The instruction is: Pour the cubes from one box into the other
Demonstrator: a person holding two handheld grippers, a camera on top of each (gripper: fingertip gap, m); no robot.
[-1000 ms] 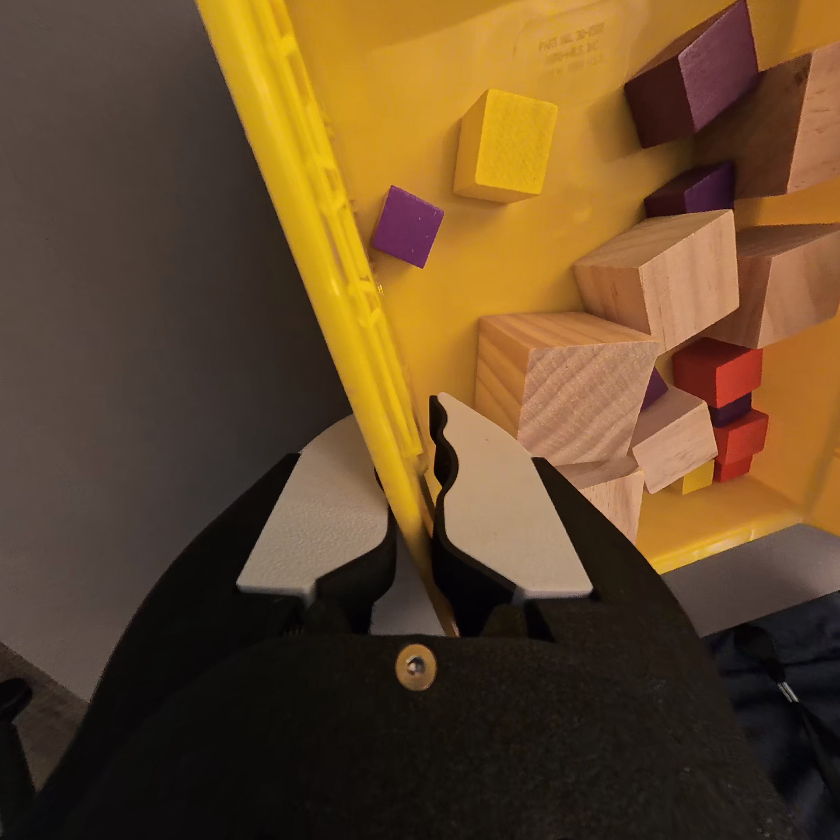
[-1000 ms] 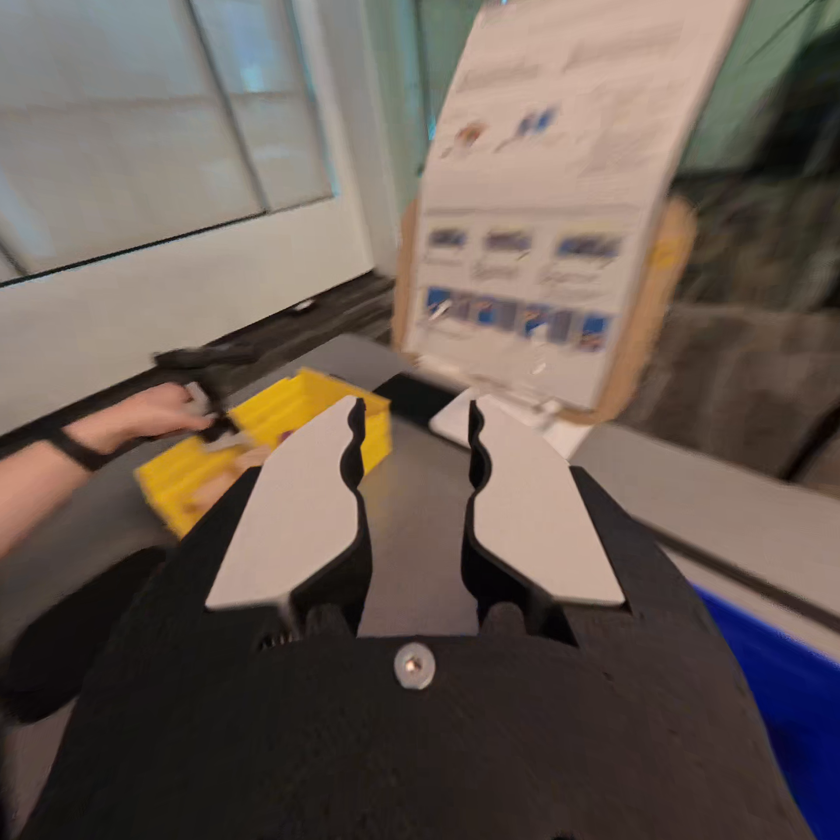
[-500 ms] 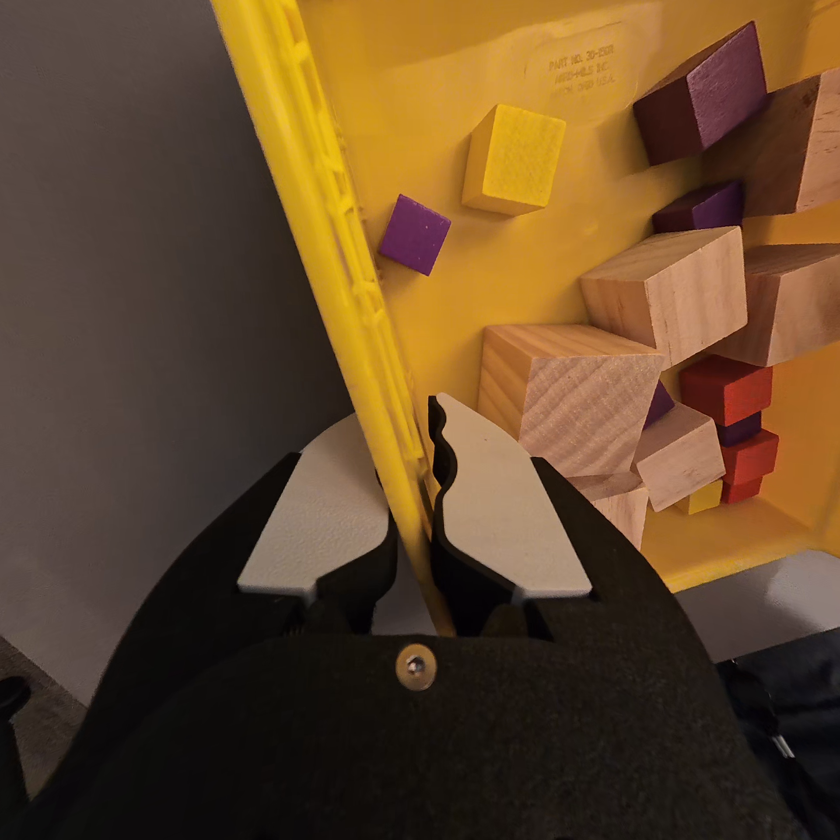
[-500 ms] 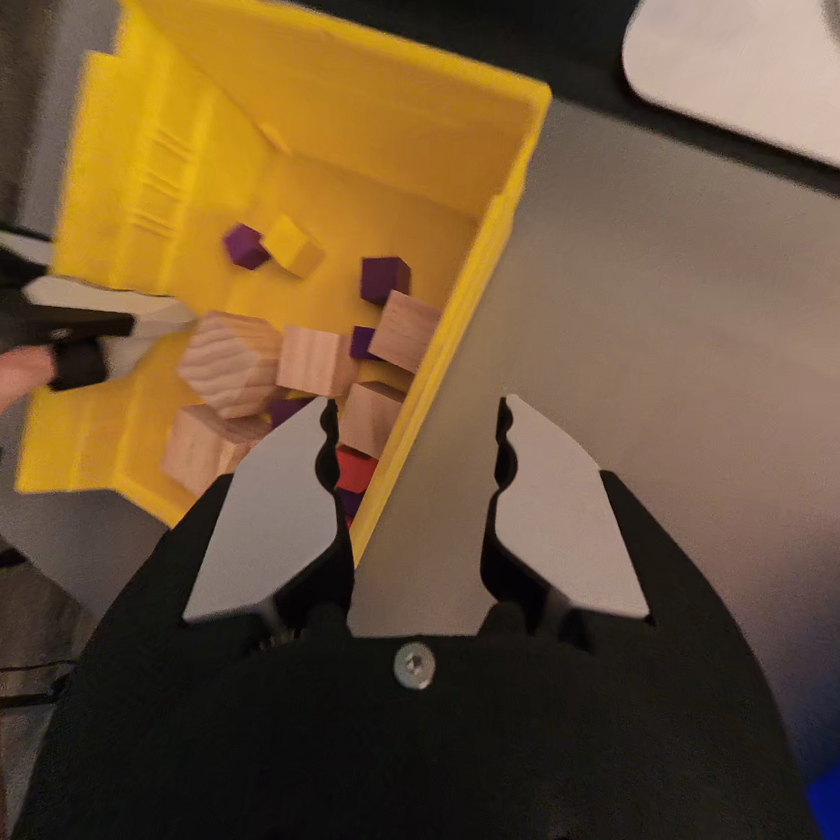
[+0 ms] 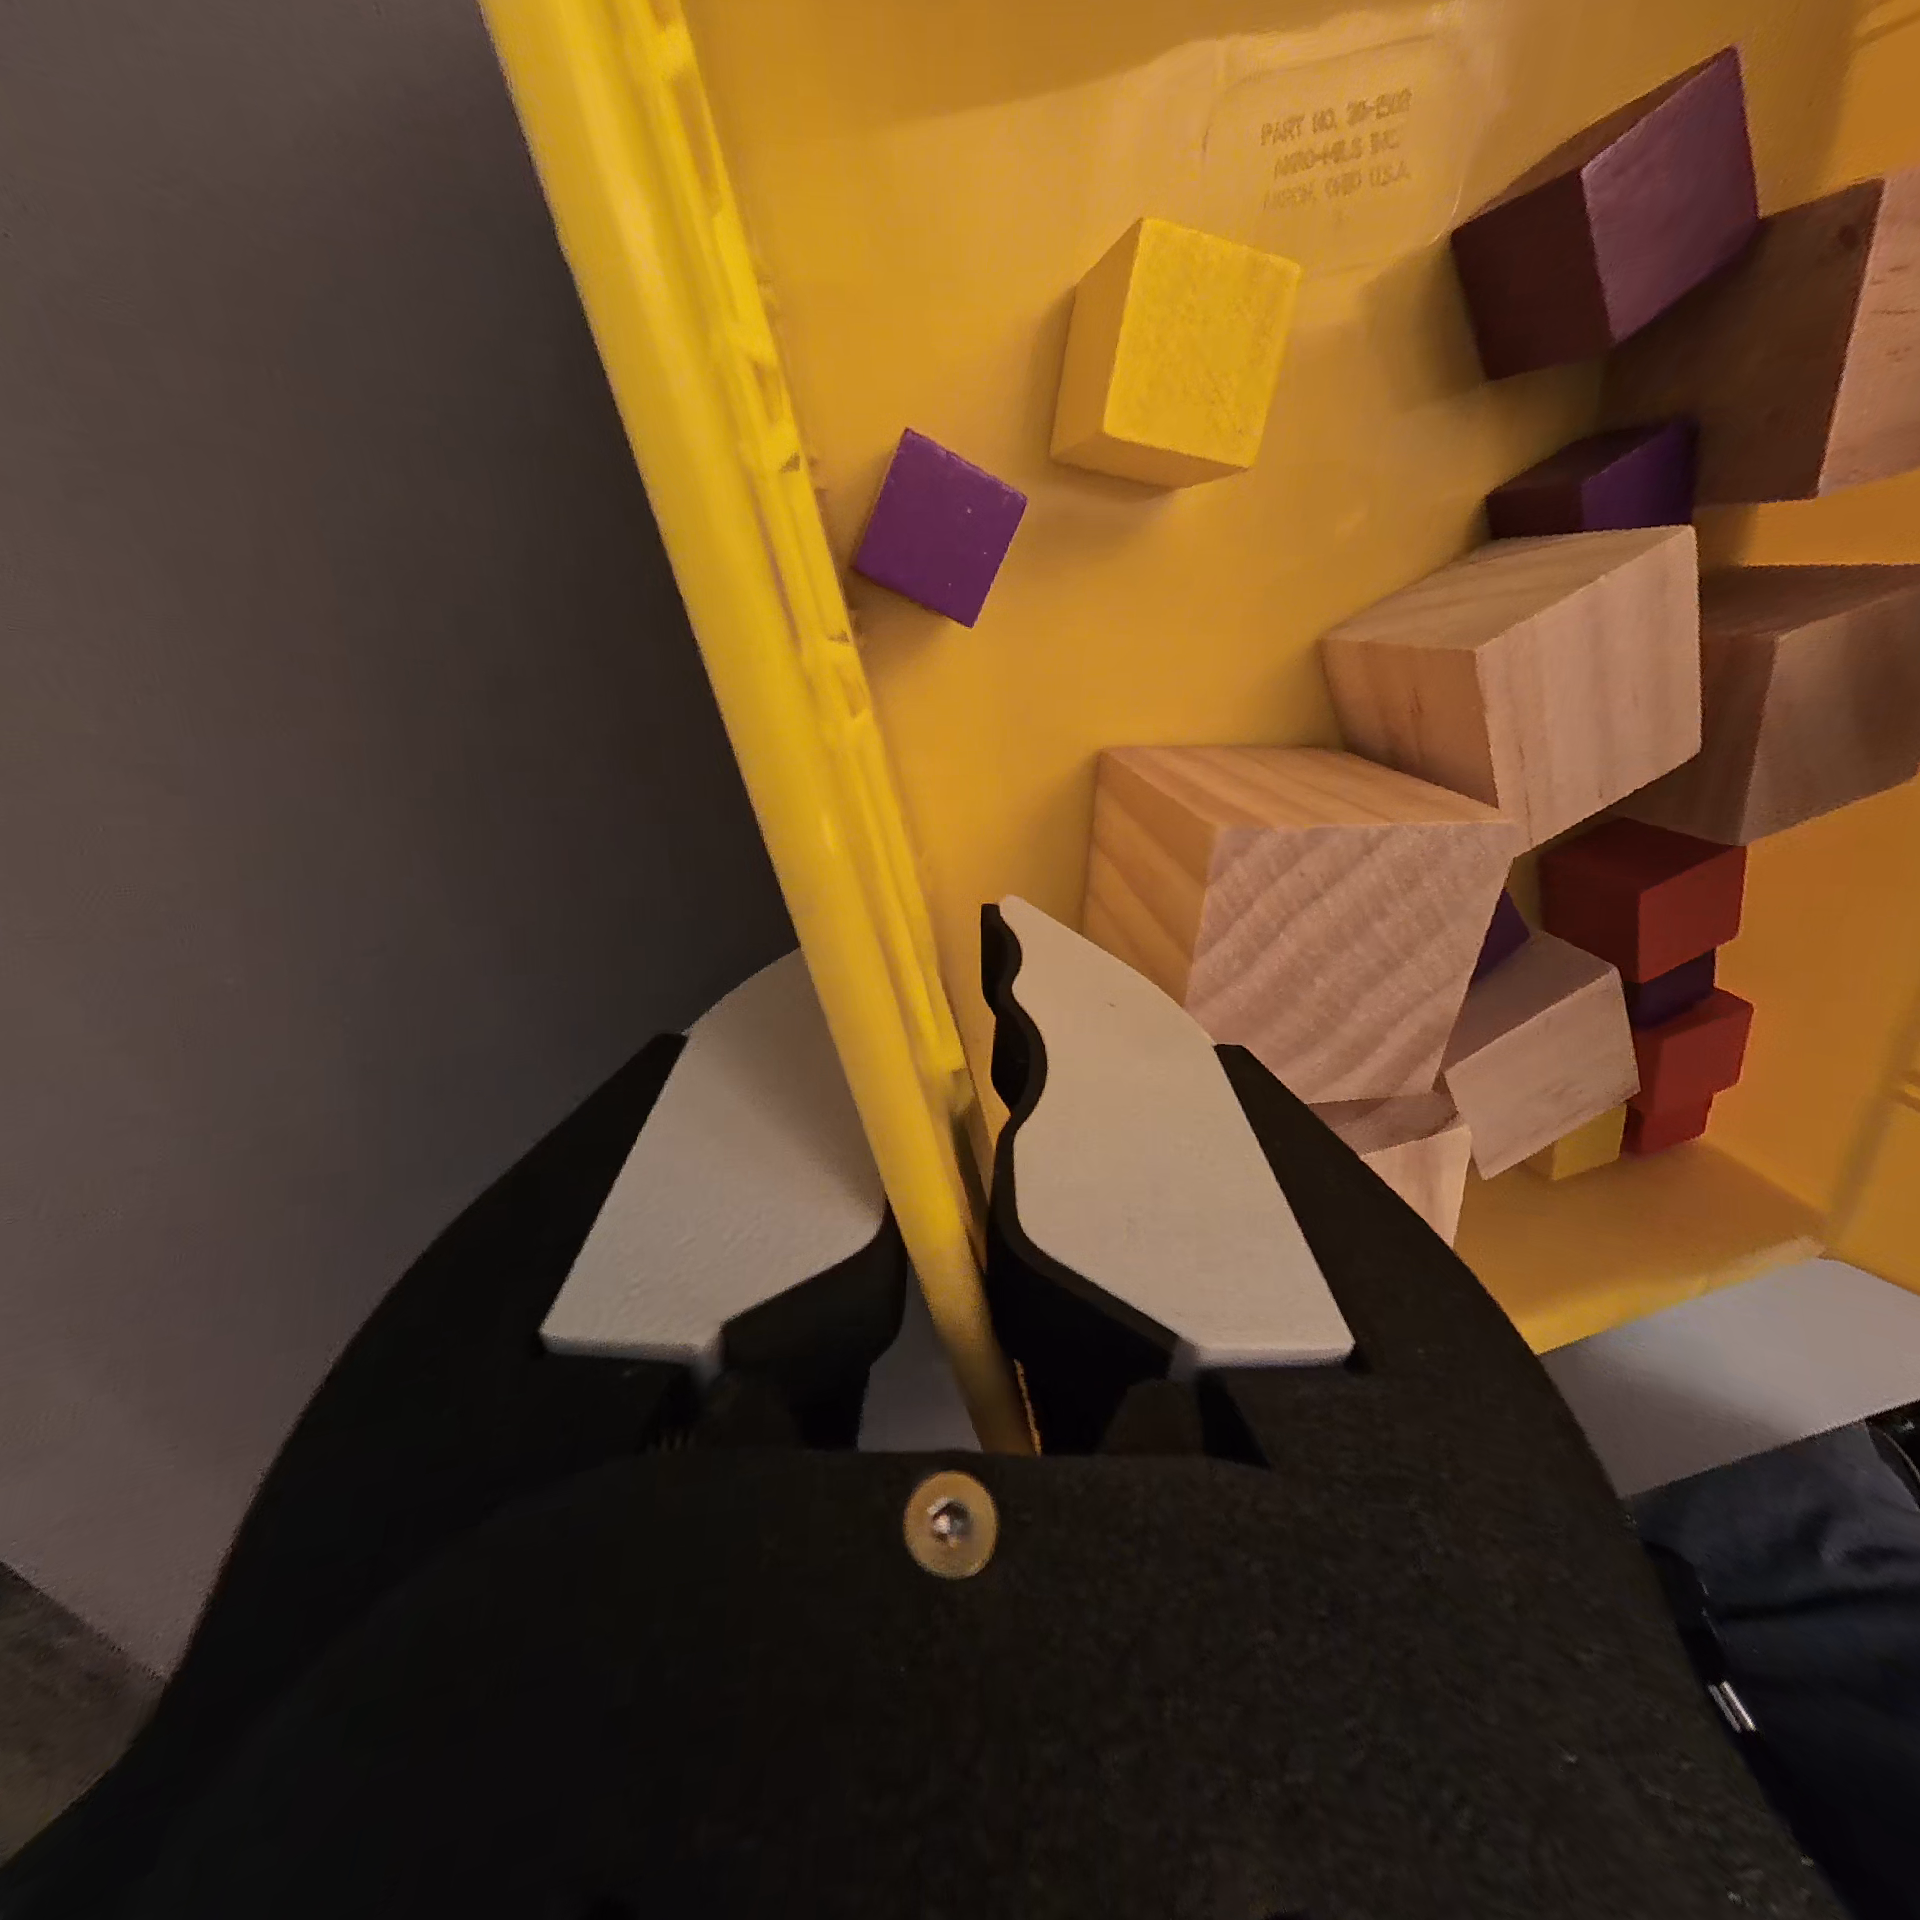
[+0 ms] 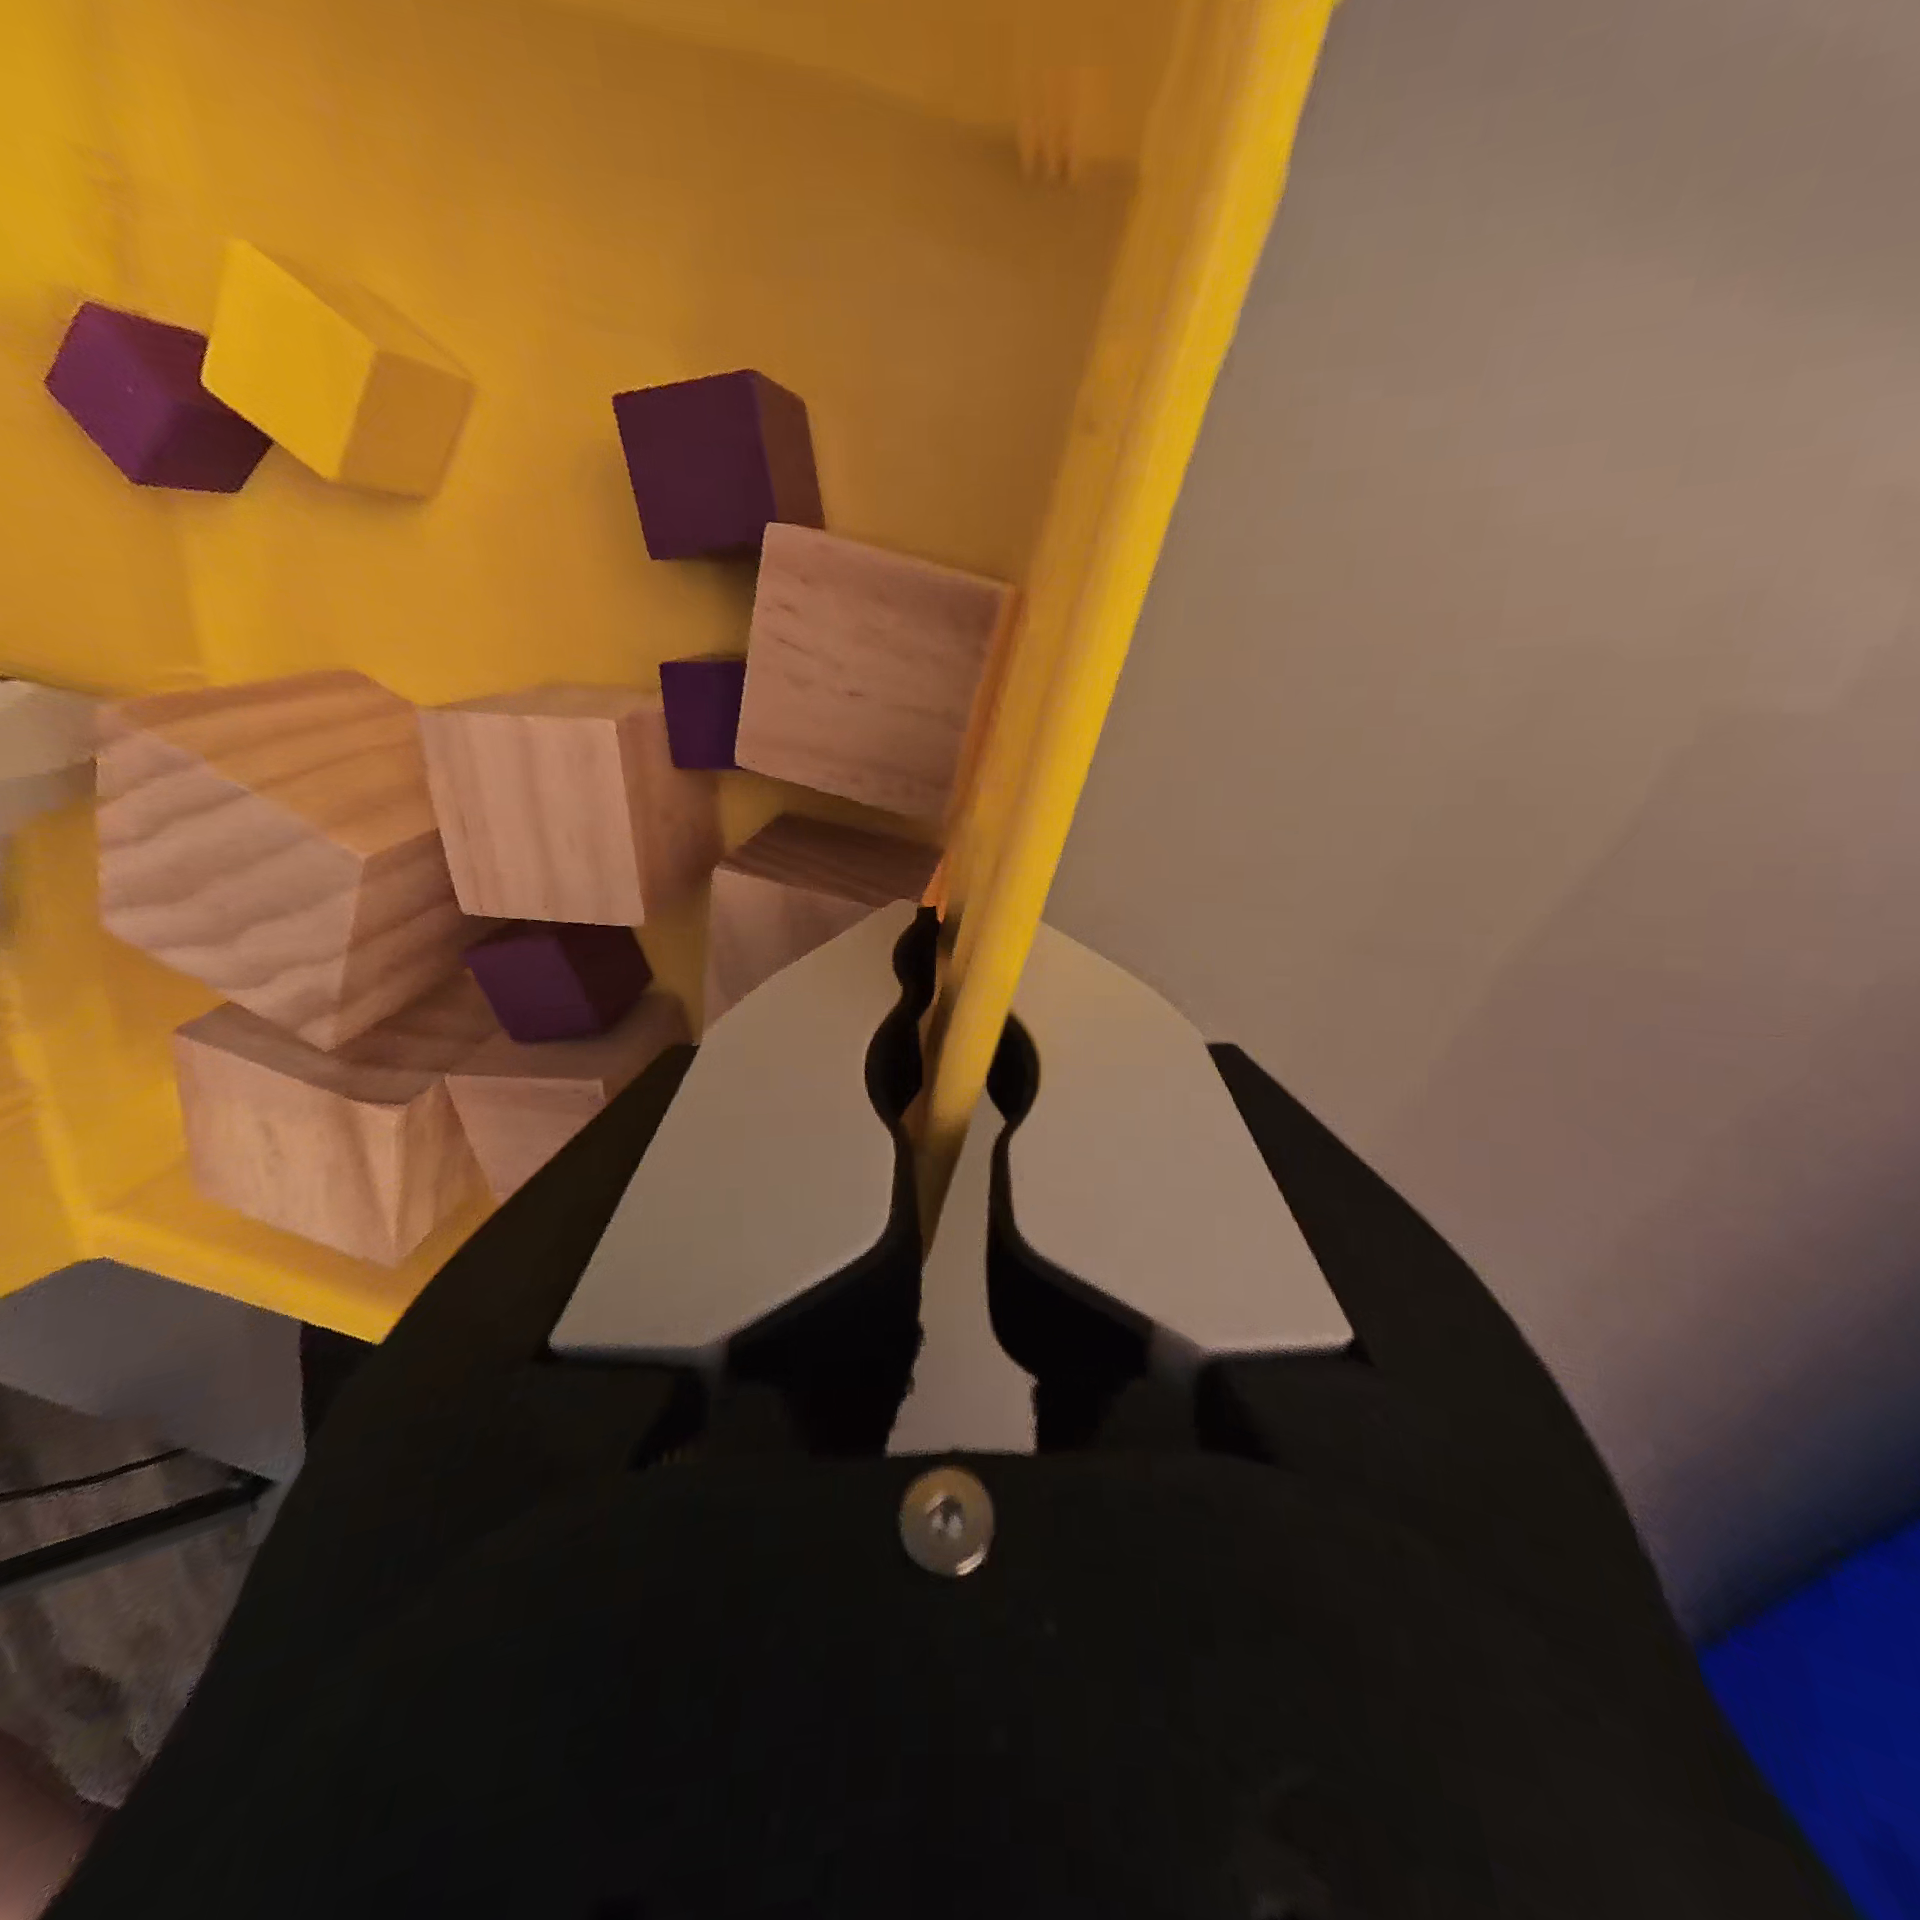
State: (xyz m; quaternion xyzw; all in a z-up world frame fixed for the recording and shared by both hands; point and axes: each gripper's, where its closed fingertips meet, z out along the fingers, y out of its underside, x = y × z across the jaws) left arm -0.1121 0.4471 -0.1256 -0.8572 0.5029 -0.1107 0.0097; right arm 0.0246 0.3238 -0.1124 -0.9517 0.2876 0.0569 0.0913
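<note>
A yellow plastic box (image 5: 935, 260) holds several cubes: plain wooden cubes (image 5: 1299, 904), purple cubes (image 5: 940, 525), a yellow cube (image 5: 1179, 348) and red cubes (image 5: 1642, 899). My left gripper (image 5: 935, 997) is shut on the box's left wall, one finger outside and one inside. My right gripper (image 6: 961, 966) is shut on the box's right wall (image 6: 1122, 582), one finger inside by the wooden cubes (image 6: 868, 675). The same box (image 6: 520, 156) fills the right wrist view's left half. A corner of a blue box (image 6: 1829, 1714) shows at the lower right.
The grey table top (image 5: 312, 623) lies left of the yellow box and also right of it (image 6: 1558, 727). A dark cloth item (image 5: 1787, 1621) lies at the near table edge. Grey carpet (image 6: 104, 1558) shows below the table edge.
My right gripper swung down from facing the room, came over the box's right wall and closed on it. My left gripper kept its hold on the left wall; the box shifted slightly.
</note>
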